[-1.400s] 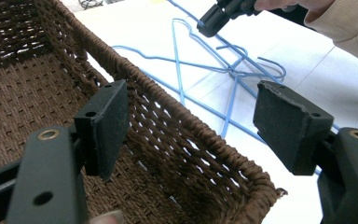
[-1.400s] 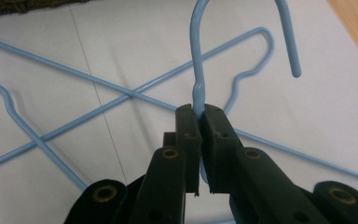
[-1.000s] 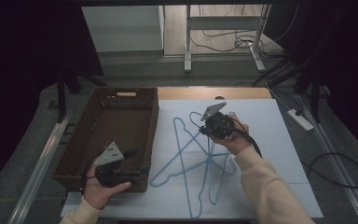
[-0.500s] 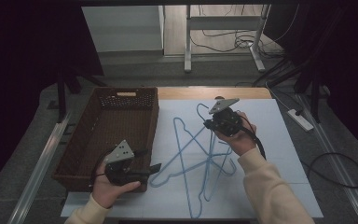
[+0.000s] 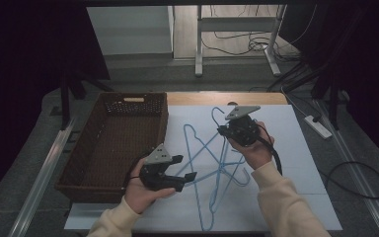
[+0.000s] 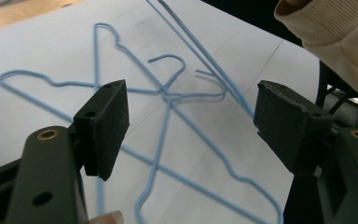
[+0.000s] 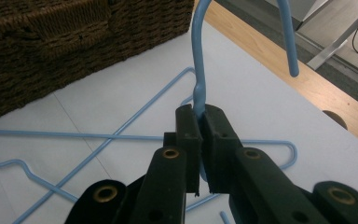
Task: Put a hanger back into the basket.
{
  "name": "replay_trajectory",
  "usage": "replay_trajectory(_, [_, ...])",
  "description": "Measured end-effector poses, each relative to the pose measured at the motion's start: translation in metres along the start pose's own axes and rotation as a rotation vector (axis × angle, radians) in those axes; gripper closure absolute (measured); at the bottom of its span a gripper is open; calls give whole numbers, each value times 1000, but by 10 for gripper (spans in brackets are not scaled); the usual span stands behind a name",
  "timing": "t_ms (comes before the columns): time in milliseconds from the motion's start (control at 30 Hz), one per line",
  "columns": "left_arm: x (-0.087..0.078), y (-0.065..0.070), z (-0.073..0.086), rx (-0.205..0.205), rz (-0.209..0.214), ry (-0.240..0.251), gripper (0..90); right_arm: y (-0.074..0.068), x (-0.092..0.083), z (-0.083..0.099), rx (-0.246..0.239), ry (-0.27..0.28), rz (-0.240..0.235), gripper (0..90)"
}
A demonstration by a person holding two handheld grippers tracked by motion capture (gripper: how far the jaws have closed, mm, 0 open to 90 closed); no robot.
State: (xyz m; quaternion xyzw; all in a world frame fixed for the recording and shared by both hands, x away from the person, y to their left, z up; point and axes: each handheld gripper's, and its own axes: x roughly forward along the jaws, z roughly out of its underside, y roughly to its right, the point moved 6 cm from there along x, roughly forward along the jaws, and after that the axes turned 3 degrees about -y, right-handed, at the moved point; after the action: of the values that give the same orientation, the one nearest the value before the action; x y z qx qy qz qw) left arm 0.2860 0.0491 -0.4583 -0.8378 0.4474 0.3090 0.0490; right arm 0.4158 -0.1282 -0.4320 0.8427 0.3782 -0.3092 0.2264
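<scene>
A brown wicker basket (image 5: 113, 143) stands at the left of the tabletop (image 5: 301, 148), on the edge of a white sheet (image 5: 296, 163); just right of its near corner the left hand-held gripper (image 5: 183, 168) hangs with its jaws wide apart and nothing between them, pointed toward the tangle of blue wire hangers (image 5: 212, 163) lying crossed on the sheet; further right, the right hand-held gripper (image 5: 221, 129) is clamped on the neck of one blue hanger (image 7: 198, 60), just below its hook, with the hook curving up above the jaws and that end raised off the sheet.
</scene>
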Motion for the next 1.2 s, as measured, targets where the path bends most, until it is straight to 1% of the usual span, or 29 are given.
replay_trajectory(33, [0,0,0,0,0,0,277,0,0,0,0,0,0,869])
replay_trajectory(67, [7,2,-2,-1,2,-5,277,-1,0,0,1,3,4,869])
replay_trajectory(100, [12,3,-3,1,8,-14,280,-3,-1,-1,5,2,18,869])
replay_trajectory(200, [29,7,-8,-14,27,-38,282,-4,-1,-2,12,7,34,869])
replay_trajectory(233, [29,7,-8,-14,27,-38,283,-4,-1,-2,12,7,34,869])
replay_trajectory(300, [39,8,-9,-22,35,-51,288,-5,-1,-2,25,11,35,869])
replay_trajectory(400, [51,9,-11,-24,30,-75,297,-7,-1,-4,41,19,29,869])
replay_trajectory(467, [61,8,-11,-35,32,-91,298,-8,-2,-5,42,22,29,869])
replay_trajectory(567, [71,9,-11,-33,37,-110,304,-10,-3,-7,39,34,33,869])
replay_trajectory(633, [75,8,-10,-41,40,-121,323,-11,-3,-8,39,39,32,869])
replay_trajectory(700, [77,8,-9,-40,44,-130,372,-12,-4,-8,39,41,33,869])
replay_trajectory(733, [79,8,-8,-46,52,-136,410,-12,-5,-9,39,48,32,869])
replay_trajectory(767, [80,9,-8,-49,60,-140,410,-12,-5,-9,39,48,32,869])
replay_trajectory(800, [80,9,-8,-57,70,-143,456,-13,-5,-9,39,50,32,869])
replay_trajectory(833, [80,9,-8,-63,74,-143,522,-13,-6,-9,39,51,34,868])
replay_trajectory(867, [80,9,-8,-73,89,-142,630,-13,-6,-9,39,54,34,868])
replay_trajectory(900, [80,9,-8,-73,89,-142,679,-12,-7,-9,40,56,33,868])
replay_trajectory(933, [78,9,-9,-90,105,-136,747,-12,-7,-9,44,59,31,867])
replay_trajectory(1033, [77,8,-10,-113,102,-133,770,-11,-9,-8,56,68,24,866])
replay_trajectory(1100, [76,7,-11,-134,108,-124,788,-9,-11,-8,57,81,23,864])
replay_trajectory(1133, [76,7,-11,-134,108,-124,796,-8,-13,-8,56,88,23,863])
replay_trajectory(1200, [72,3,-13,-164,104,-101,816,-7,-18,-9,61,108,24,858])
